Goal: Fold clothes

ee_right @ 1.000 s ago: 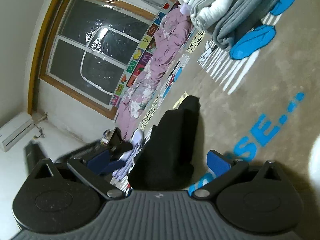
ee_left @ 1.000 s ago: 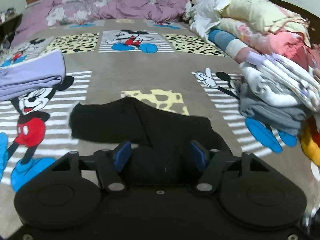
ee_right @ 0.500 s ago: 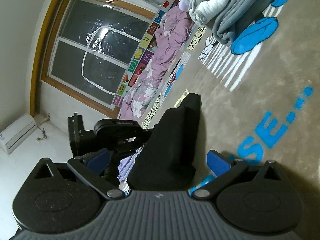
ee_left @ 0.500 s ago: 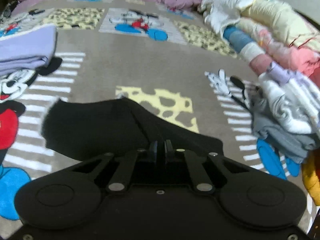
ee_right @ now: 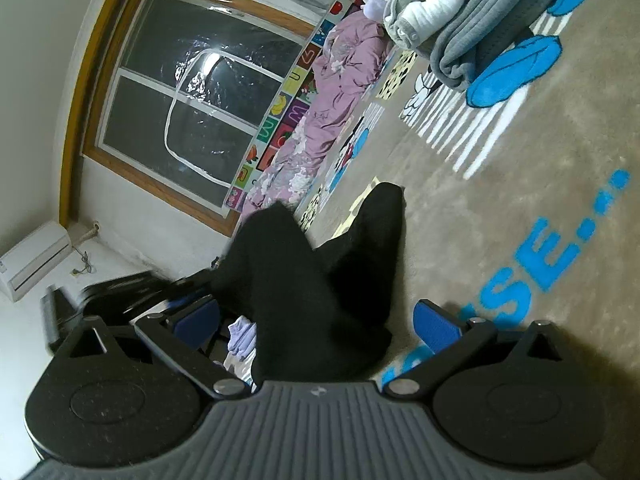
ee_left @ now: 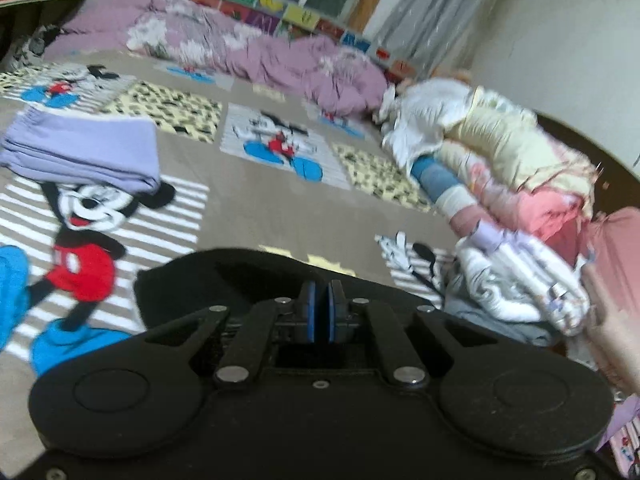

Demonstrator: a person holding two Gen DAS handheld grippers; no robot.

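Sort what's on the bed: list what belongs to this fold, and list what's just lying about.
In the job:
black garment
left gripper, shut on the garment
right gripper, open around the garment

Lying about:
folded lilac cloth
pile of clothes
purple quilt
cartoon blanket

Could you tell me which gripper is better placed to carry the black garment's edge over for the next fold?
Left. The left gripper is shut on the black garment, while the right gripper stands open around it, gripping nothing.
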